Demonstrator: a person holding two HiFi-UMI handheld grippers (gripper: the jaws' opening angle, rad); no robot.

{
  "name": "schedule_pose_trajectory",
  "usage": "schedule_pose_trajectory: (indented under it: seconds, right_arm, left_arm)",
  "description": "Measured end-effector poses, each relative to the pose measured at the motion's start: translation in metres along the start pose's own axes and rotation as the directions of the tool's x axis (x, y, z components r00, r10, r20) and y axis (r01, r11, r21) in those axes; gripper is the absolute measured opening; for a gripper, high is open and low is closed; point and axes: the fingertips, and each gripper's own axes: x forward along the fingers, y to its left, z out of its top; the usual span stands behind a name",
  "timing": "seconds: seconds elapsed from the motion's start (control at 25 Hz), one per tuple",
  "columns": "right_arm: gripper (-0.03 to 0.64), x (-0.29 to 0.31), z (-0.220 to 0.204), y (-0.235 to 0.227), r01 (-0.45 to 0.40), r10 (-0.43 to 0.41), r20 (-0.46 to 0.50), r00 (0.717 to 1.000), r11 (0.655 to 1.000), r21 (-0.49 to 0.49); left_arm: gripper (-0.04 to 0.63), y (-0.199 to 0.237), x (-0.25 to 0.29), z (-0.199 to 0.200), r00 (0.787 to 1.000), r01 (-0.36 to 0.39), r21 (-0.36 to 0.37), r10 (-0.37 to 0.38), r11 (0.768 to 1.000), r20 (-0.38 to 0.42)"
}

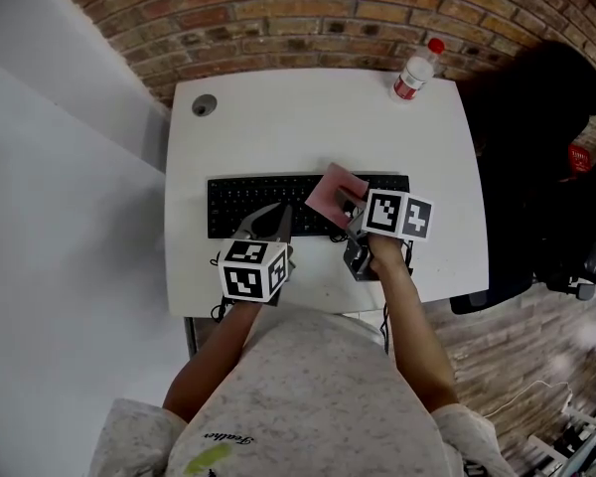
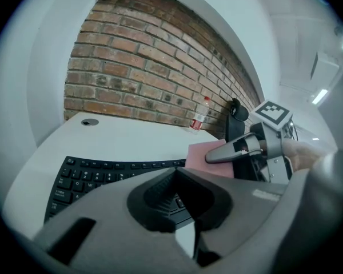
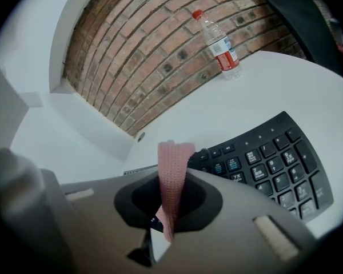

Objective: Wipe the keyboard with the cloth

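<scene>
Hanging pink cloth (image 3: 172, 181) pinched edge-on between right gripper (image 1: 350, 208) jaws, keyboard (image 3: 263, 164) just beyond its tips, left gripper (image 1: 275, 215) jaws together on nothing, over keyboard's near edge, bottle (image 1: 414, 73) far ahead on desk (image 1: 308, 117).

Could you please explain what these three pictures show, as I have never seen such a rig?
A person works with two hand-held, two-jaw grippers; the marker cubes are part of them. One picture looks down from a camera on the head; the other two come from cameras on each gripper. The white table carries a black keyboard and a bottle. The right gripper pinches a pink cloth over the keyboard; the left gripper is shut and empty.
</scene>
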Motion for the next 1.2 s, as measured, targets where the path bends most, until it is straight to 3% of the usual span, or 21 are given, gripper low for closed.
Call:
schedule_pose_trajectory:
  seconds: [0.8, 1.2]
  right_arm:
    - [0.018, -0.028, 0.034, -0.064, -0.029, 0.02, 0.073, 0.997, 0.992, 0.122]
    - [0.019, -0.044, 0.041, -0.094, 0.008, -0.016, 0.076, 0.997, 0.995, 0.102]
  left_arm:
    - [-0.008, -0.025, 0.023, -0.001, 1.0, -0.023, 0.013, 0.023, 1.0, -0.006]
    - [-0.008, -0.041, 0.033, -0.003, 0.999, -0.04, 0.009, 0.04, 0.999, -0.008]
